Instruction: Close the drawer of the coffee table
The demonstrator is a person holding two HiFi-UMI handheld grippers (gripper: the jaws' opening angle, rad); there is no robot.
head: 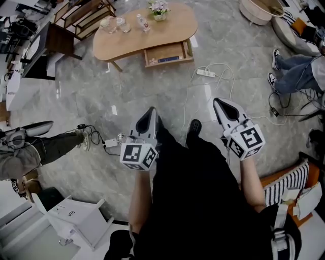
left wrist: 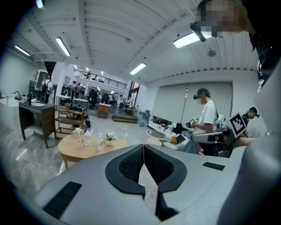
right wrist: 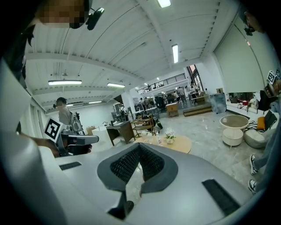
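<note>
Left gripper [head: 150, 112] and right gripper [head: 219, 104] both had fingers pressed together on nothing, likely to serve as blunt pushers, with the drawer [head: 166, 53] pulled out of the coffee table [head: 127, 38], well ahead of both fingertips.

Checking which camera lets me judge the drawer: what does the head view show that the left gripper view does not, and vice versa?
Head view only: the drawer standing open in the coffee table, and a power strip on the floor. Left gripper view only: a standing person in a white shirt and the ceiling lights. Both: the coffee table with its flowers, and the left gripper, jaws together, nothing between them.
</note>
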